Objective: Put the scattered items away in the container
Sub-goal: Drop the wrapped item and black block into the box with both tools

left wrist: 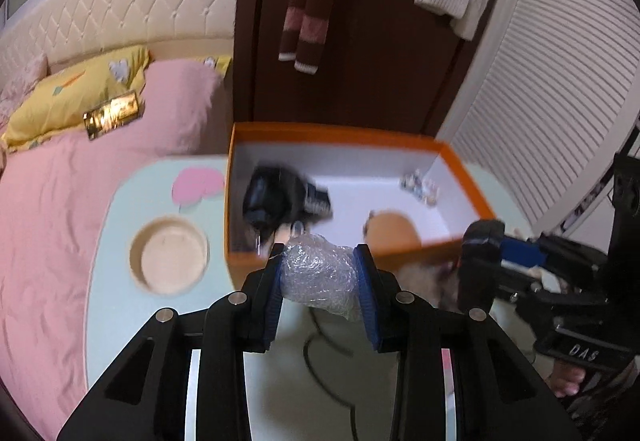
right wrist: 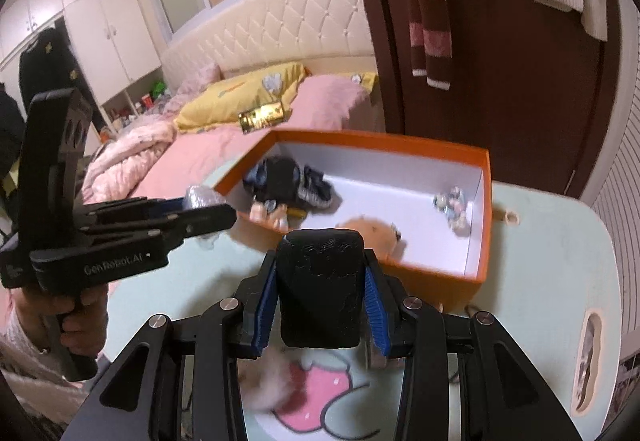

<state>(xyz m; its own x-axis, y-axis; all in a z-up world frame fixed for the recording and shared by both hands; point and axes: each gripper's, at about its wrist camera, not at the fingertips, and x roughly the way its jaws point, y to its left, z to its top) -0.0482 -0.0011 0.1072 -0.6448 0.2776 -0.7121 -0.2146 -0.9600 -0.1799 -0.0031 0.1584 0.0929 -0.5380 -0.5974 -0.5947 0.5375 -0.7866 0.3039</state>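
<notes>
Left tool (left wrist: 320, 265) pinches a bubble-wrap bundle (left wrist: 318, 273); right tool (right wrist: 320, 293) pinches a black block (right wrist: 320, 289), possibly a case. Both hang above the counter (right wrist: 552, 241), near 1 orange box (right wrist: 478, 273).

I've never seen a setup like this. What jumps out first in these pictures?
The open orange box on the pale table, already holding dark socks and small trinkets. In front of it, the left gripper clamps a bubble-wrap bundle, and the right gripper clamps a black block.
</notes>
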